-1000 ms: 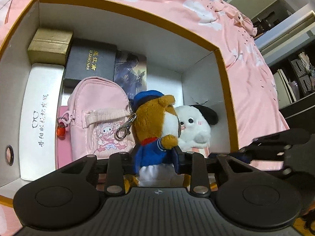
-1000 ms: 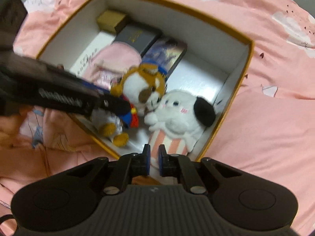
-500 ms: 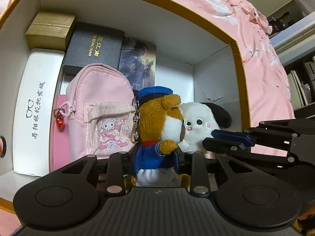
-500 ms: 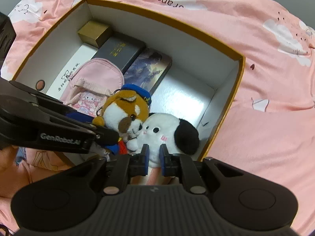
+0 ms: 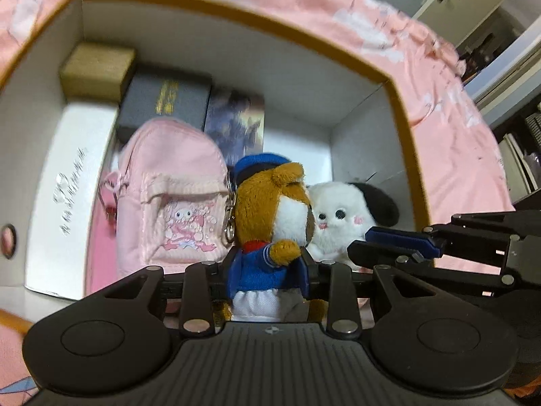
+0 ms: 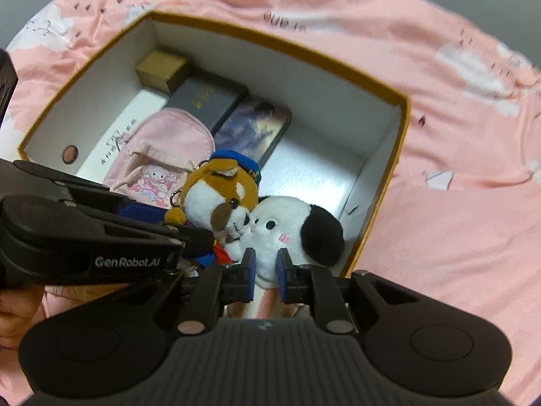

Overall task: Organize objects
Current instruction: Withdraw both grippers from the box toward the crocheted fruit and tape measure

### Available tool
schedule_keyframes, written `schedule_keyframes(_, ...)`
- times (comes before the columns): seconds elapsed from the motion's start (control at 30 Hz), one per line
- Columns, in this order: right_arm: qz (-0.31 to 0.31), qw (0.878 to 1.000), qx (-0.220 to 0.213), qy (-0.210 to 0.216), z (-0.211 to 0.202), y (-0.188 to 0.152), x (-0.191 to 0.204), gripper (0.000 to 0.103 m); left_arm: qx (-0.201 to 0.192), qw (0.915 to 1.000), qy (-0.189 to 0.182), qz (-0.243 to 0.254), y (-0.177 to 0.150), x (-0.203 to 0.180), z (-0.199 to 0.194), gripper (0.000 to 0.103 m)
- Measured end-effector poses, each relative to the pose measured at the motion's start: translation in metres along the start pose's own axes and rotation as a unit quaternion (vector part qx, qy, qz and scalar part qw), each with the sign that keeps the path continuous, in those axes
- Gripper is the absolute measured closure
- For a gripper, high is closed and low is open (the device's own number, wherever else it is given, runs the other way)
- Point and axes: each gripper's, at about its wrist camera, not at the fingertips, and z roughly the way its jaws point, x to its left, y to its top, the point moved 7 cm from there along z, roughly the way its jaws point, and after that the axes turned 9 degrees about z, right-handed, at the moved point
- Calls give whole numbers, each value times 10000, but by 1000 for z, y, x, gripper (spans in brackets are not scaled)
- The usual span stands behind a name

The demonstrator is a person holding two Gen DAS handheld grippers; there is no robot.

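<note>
- Surface: pink bedsheet, soft cotton look, wrinkled, white cloud prints and small dark marks. Room edge in left view: white cabinet and dark shelving at far right, blurred.
- Box: open cardboard, white inside, mustard-orange rim, rectangular, sits on the sheet.
- Inside, far left corner: small gold box, textured cube. Beside it a dark grey case with gold lettering, then a glossy printed card box.
- Along left wall: long white case, smooth, black lettering. Pink fabric mini backpack with cartoon print, partly over it.
- Left gripper: narrow, clamped on the blue jacket of the brown plush dog; fuzzy, blue cap, metal clip; upright in the box's near part.
- Right gripper: jaws opening, white plush dog between the blue pads, which flank its neck; contact unclear. Fluffy, black ear, striped body, touching the brown one, by the box's right wall.
</note>
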Motion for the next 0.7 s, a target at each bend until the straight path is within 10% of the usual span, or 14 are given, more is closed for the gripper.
schedule_keyframes(0.33,703,9855,-1543,-41,-81,-37,2,75,-1372,9843,-117,1100,-18,-36,-91,66)
schedule_keyframes(0.7,1550,9759,-1535,28,-69,-120,9,72,-75,9849,-824,1522,-103,-45,-71,62)
